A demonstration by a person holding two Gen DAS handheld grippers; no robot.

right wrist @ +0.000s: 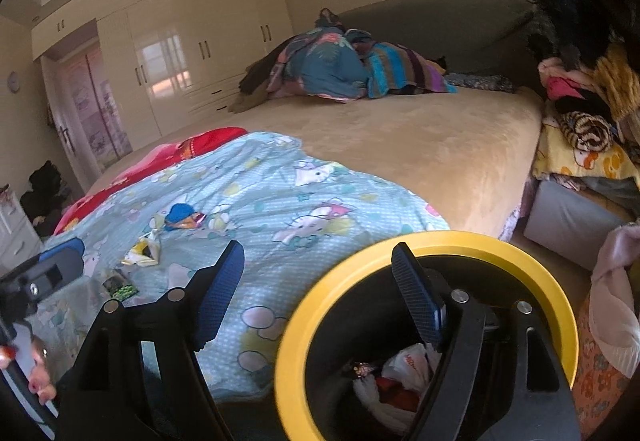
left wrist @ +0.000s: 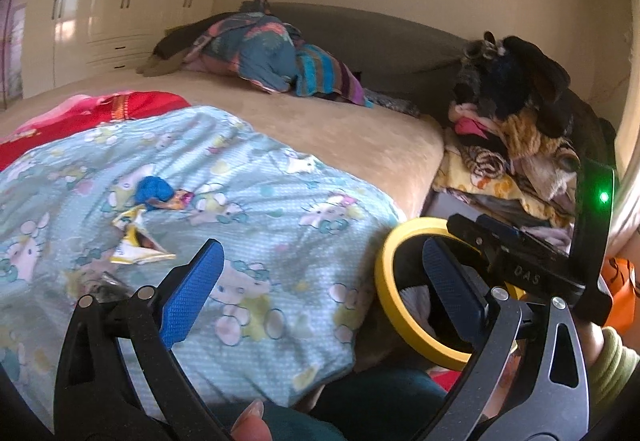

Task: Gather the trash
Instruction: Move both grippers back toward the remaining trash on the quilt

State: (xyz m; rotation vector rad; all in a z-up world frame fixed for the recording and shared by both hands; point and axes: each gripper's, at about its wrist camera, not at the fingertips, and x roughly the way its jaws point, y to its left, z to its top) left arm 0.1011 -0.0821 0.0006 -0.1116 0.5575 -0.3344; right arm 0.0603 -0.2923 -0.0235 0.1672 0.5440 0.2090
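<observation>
Several wrappers lie on the light blue cartoon blanket (left wrist: 260,209): a blue one (left wrist: 154,189), a shiny colourful one (left wrist: 182,199), a torn yellow-white one (left wrist: 136,243) and a dark one (left wrist: 107,287). In the right wrist view they are the blue (right wrist: 180,212), the yellow-white (right wrist: 145,249) and a green-black one (right wrist: 125,289). A black bin with a yellow rim (right wrist: 404,243) stands beside the bed, with crumpled trash (right wrist: 400,373) inside. My left gripper (left wrist: 320,283) hangs open and empty over the blanket's near part. My right gripper (right wrist: 320,295) is open and empty, its right finger above the bin's mouth.
The bed's tan cover (right wrist: 440,145) carries a red cloth (right wrist: 188,149) and a heap of bedding (right wrist: 340,69) by the grey headboard. A tall pile of clothes (right wrist: 588,101) rises right of the bed. Cream wardrobes (right wrist: 180,53) line the far wall. A hand shows at the lower left (right wrist: 40,373).
</observation>
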